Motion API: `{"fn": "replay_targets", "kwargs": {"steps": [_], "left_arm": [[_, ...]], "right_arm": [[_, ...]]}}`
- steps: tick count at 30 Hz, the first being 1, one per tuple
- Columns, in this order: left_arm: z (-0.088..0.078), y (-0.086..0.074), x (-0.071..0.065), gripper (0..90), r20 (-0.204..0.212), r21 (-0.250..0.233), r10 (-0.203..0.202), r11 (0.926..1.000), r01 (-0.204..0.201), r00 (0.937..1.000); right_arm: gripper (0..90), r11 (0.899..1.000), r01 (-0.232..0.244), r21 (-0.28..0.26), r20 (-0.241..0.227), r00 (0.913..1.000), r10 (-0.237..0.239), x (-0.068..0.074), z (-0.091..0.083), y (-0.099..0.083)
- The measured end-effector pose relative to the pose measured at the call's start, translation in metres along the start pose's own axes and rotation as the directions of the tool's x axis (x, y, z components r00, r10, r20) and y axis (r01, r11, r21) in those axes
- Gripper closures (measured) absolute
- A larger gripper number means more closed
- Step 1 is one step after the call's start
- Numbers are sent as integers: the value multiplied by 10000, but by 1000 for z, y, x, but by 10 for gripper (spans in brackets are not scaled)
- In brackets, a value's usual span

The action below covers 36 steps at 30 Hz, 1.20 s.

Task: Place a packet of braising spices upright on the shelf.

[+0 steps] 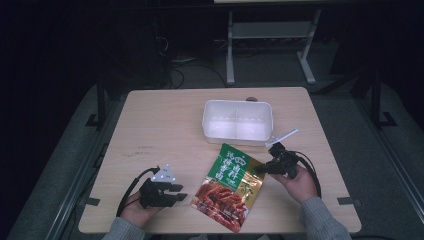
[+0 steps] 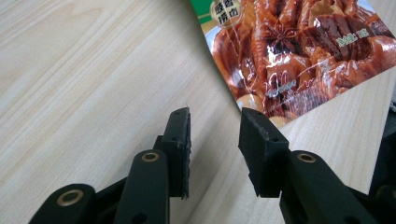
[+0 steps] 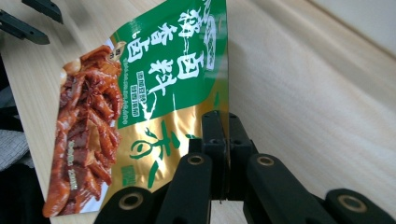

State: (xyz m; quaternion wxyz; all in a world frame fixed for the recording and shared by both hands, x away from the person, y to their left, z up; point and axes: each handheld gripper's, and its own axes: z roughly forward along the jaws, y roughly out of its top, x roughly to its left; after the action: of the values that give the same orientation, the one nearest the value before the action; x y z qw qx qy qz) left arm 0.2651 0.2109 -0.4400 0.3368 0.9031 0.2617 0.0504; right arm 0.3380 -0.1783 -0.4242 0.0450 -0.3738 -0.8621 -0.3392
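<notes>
A snack pouch (image 1: 230, 187), green at the top with a picture of red braised food, lies on the wooden table (image 1: 160, 125) near its front edge. My right gripper (image 1: 260, 170) is shut on the pouch's right edge; in the right gripper view the jaws (image 3: 227, 121) pinch the gold-and-green edge of the pouch (image 3: 154, 79). My left gripper (image 1: 181, 192) rests just left of the pouch's lower corner. In the left gripper view it stands open (image 2: 215, 135) with bare table between its pads, and the pouch (image 2: 299, 51) lies just beyond them.
A white two-compartment container (image 1: 237, 132) stands behind the pouch at the middle of the table. A thin white stick (image 1: 284, 136) lies beside its right end. Beyond the table's far edge are the floor, cables and a white frame.
</notes>
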Motion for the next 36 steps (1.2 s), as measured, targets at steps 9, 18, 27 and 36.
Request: {"fn": "replay_targets", "kwargs": {"steps": [9, 18, 27, 36], "left_arm": [[1, 0, -1, 594, -134, 66, 86, 9999, -85, 9999], [-1, -1, 2, 569, -201, 27, -29, 10000, 30, 9998], [-1, -2, 4, 520, -291, 12, -56, 10000, 57, 9996], [-1, -3, 6, 447, -375, -38, -210, 9998, 208, 9991]], "right_arm": [[899, 9995, 297, -99, 147, 9995, -296, 8, -20, 12], [899, 9982, 534, -267, 115, 9985, -531, 17, -40, 21], [899, 9946, 956, -412, 2, 9954, -957, 32, -54, 32], [900, 9874, 1483, -549, -78, 9888, -1490, 52, -74, 44]]}}
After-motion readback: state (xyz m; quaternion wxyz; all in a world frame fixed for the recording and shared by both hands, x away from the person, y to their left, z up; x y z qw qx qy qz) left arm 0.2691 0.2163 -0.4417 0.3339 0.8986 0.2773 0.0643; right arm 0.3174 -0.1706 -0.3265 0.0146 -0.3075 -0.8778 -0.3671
